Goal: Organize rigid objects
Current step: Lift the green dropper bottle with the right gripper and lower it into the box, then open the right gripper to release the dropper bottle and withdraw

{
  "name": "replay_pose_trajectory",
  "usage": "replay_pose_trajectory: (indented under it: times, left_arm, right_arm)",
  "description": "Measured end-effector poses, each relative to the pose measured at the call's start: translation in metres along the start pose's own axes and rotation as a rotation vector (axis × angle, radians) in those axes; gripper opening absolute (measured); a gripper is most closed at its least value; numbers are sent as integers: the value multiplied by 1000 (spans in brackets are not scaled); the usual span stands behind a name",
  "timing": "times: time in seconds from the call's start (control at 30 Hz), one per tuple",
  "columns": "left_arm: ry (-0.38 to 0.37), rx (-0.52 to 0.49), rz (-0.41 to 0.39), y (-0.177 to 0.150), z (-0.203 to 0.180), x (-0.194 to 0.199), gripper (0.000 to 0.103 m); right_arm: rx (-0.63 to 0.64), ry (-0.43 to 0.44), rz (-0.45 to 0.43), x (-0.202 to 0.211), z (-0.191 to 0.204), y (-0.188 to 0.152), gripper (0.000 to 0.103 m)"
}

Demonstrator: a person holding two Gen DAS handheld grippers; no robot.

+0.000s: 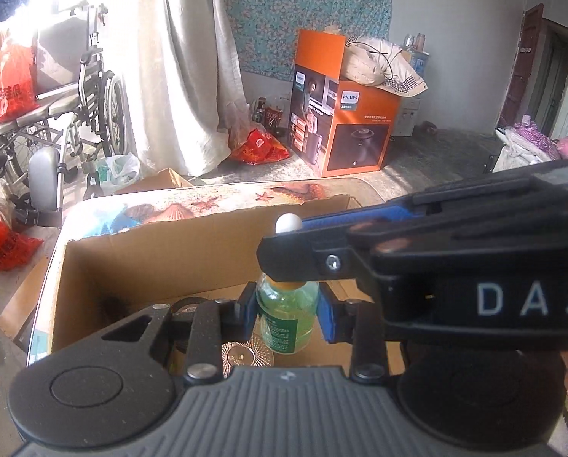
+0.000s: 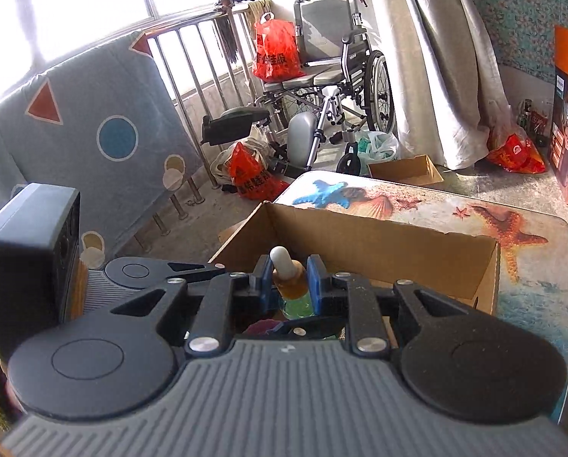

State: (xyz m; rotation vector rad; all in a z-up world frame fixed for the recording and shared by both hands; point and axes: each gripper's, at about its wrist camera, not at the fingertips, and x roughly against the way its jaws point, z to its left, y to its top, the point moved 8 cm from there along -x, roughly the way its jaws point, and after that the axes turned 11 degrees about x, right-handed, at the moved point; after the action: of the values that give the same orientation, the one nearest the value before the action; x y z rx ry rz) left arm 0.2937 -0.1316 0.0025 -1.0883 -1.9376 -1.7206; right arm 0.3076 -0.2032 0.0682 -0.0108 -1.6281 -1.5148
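The left gripper (image 1: 287,314) is clamping its blue pads (image 1: 327,314) on the body of a small bottle of green liquid (image 1: 286,318), holding it upright above the open cardboard box (image 1: 150,262). The right gripper (image 1: 280,251) is reaching in from the right across the box, closing on the bottle's white dropper top (image 1: 287,223). Inside the box, below the bottle, a round golden patterned lid (image 1: 246,354) is lying. Beyond the box, a table with a seashell print (image 1: 208,202) is showing, with an orange carton (image 1: 345,125) standing farther back.
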Motion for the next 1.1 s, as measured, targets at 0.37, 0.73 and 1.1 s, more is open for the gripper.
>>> replay_pose_trajectory:
  times: [0.37, 0.73, 1.1]
  left_arm:
    - [58, 76, 196, 11, 36, -89, 34]
    - [19, 143, 245, 8, 41, -105, 41]
    - [13, 120, 192, 7, 28, -79, 73]
  right_arm:
    - [-96, 34, 187, -120, -66, -18, 17]
    - [-68, 1, 216, -143, -81, -27, 11]
    - [-45, -49, 167, -108, -70, -20, 14]
